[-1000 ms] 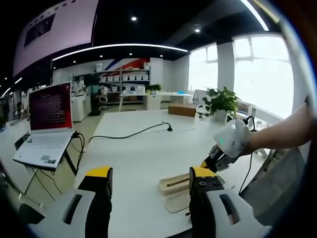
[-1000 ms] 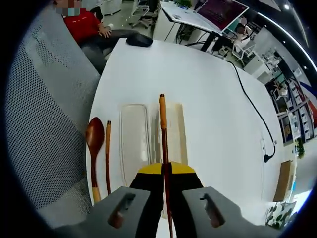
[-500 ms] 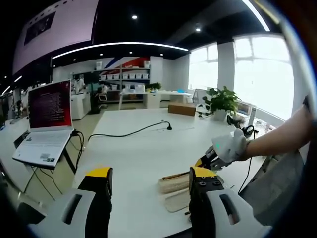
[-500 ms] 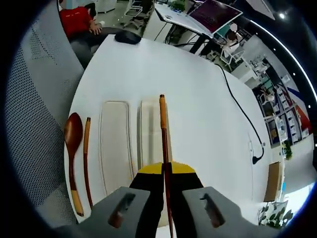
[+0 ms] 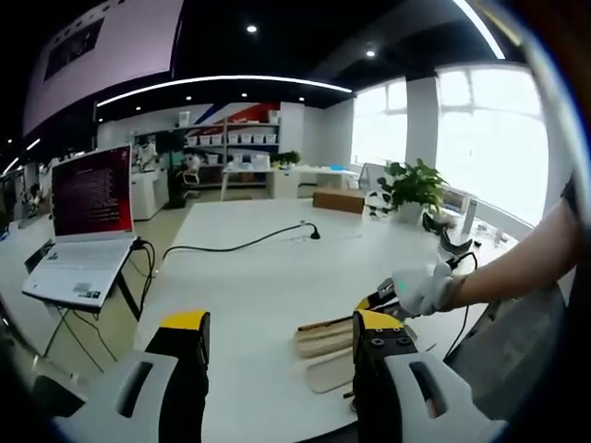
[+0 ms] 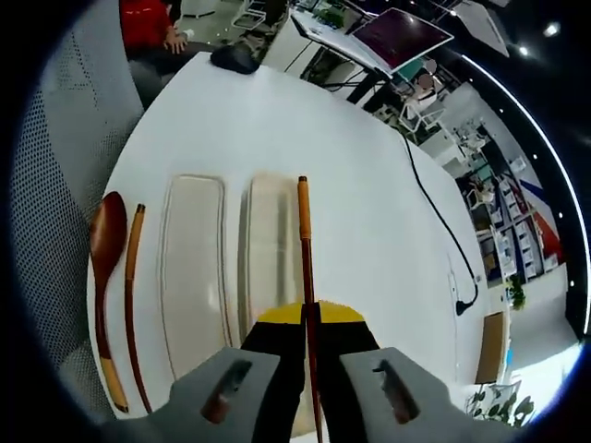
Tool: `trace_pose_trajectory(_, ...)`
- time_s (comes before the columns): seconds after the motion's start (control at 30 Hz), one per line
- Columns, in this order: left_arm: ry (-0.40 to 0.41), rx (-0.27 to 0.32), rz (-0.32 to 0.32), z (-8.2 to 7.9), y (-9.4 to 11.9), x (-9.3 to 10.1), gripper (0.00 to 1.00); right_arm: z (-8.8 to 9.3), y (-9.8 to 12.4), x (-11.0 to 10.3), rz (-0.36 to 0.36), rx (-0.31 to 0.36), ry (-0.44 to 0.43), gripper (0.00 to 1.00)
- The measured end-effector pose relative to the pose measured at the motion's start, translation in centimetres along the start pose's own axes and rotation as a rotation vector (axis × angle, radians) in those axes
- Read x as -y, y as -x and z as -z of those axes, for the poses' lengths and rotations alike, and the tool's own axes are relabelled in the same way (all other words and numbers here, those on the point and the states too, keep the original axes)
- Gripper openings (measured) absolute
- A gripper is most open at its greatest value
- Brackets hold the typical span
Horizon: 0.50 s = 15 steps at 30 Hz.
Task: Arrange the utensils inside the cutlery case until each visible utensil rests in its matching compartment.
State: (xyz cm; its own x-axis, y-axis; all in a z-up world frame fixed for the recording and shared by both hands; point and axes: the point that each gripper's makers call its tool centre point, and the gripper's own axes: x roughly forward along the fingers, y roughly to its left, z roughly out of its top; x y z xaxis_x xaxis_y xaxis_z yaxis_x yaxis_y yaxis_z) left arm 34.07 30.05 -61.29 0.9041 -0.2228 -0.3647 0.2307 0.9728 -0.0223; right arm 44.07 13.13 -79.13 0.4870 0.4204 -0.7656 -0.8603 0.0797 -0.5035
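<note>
Wooden spoon (image 6: 103,268) lies beside case (image 6: 192,268), right gripper view.

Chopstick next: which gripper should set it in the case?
Right. The right gripper already holds a chopstick over the case. The left gripper is open, back from it.

White table (image 6: 277,129) bears case (image 6: 194,268), spoon (image 6: 104,277), chopstick (image 6: 132,295), cable (image 5: 240,247).
</note>
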Motion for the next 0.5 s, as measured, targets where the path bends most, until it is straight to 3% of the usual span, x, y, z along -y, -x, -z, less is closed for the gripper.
trace_pose_trajectory(0.5, 0.000, -0.022, 0.000, 0.3, -0.1, 0.1, 0.64, 0.4, -1.3, -1.2, -0.040, 0.008, 0.026, 0.00)
